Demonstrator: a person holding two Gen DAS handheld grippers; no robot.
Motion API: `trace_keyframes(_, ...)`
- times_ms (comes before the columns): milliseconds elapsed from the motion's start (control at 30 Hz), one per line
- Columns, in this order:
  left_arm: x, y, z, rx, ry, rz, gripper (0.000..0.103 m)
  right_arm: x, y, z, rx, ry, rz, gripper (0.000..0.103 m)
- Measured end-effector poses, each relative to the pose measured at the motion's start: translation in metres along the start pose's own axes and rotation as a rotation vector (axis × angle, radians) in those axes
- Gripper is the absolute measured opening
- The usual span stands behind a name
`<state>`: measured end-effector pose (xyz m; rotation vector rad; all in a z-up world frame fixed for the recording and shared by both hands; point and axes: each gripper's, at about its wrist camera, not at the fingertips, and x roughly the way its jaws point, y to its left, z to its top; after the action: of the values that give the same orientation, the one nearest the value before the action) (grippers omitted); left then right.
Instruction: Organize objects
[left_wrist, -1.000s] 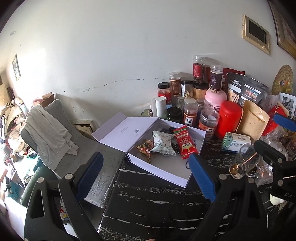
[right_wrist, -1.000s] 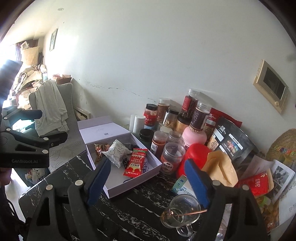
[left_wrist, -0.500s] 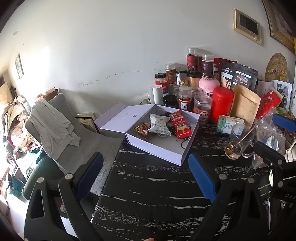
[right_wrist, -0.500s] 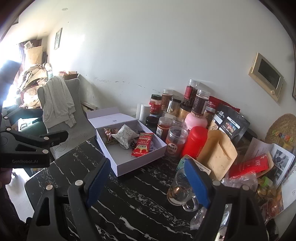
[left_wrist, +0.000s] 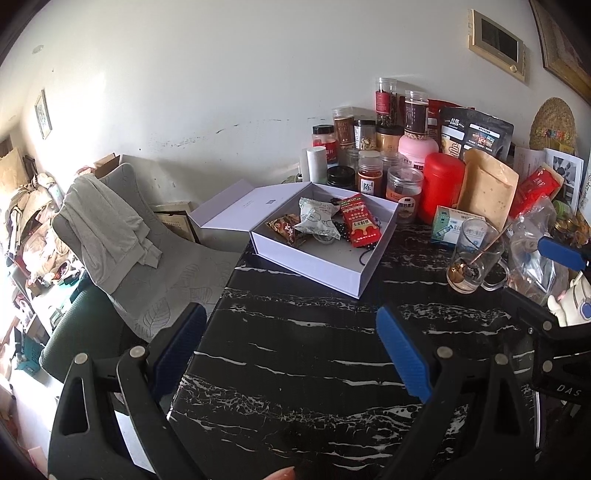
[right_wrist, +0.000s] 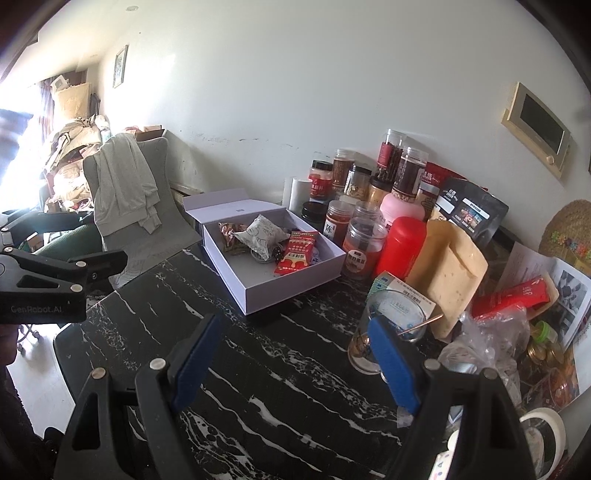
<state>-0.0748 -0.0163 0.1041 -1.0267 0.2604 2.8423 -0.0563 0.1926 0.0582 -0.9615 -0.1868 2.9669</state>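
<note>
An open white box (left_wrist: 314, 267) sits on the black marble table (left_wrist: 295, 369) with its lid folded back to the left. Inside lie a red snack packet (left_wrist: 360, 221), a white-green packet (left_wrist: 317, 219) and a brown packet (left_wrist: 286, 227). My left gripper (left_wrist: 290, 317) hangs open over bare table in front of the box, with nothing between its blue pads. In the right wrist view my right gripper (right_wrist: 295, 325) is also open and empty, nearer than the box (right_wrist: 258, 291). A glass mug (right_wrist: 388, 321) with a spoon stands just behind its right finger.
Several jars (left_wrist: 369, 177), a red canister (left_wrist: 443, 184), a tan pouch (left_wrist: 487, 188) and a small medicine box (left_wrist: 448, 227) crowd the back right by the wall. A crumpled plastic bag (left_wrist: 532, 254) lies right of the mug (left_wrist: 474, 254). A chair with a grey garment (left_wrist: 107, 221) stands left of the table.
Both grippers have sunk toward the table and drawn back a little. The box and jars sit higher in both views and more tabletop shows. The jaws stand as before.
</note>
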Motion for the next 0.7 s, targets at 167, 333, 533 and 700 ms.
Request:
trace_keyframes(167,-0.0045,-0.002,-0.0009,-0.002,-0.007,-0.025,0.093,-0.0007,0.0013,-0.0003,-0.005,-0.001,0.005,0.082)
trace_keyframes(333,-0.0053,-0.0017,-0.0026,-0.002,-0.004,-0.02,0.093,-0.0027,0.0029,0.001,-0.014,-0.007,0.004,0.082)
trace_keyframes(533,-0.0028,0.0012,-0.0043,-0.008,0.012,-0.004,0.093,-0.0047,0.0046,0.0015,-0.027,-0.007,-0.002,0.082)
trace_keyframes(700,-0.0031,0.0013,-0.0049,-0.008,0.013,-0.006,0.093,-0.0068,0.006,0.0025,-0.034,-0.009,-0.002,0.082)
